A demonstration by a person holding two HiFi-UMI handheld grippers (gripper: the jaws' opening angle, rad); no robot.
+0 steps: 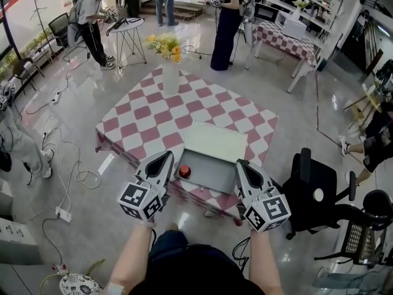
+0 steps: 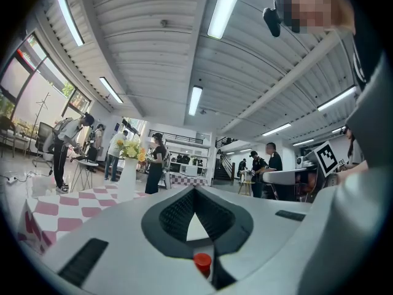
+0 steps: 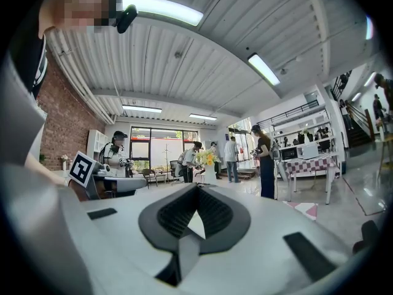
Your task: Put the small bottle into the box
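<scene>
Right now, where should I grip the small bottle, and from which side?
I'd take the small bottle by its red cap, the only part showing; it seems upright at the box's left edge. Come from above with the left gripper, nearest it; its jaws are shut, so open first.

Checkered table (image 1: pixel 141 123), flower vase (image 1: pixel 170 77), black chair (image 1: pixel 314 192)

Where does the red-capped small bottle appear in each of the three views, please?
Head view: small bottle at the open box's left edge, beside the left gripper.
Left gripper view: its red cap low centre, below the jaws.
Right gripper view: not in it.
Shared landmark: the yellow flowers.
</scene>
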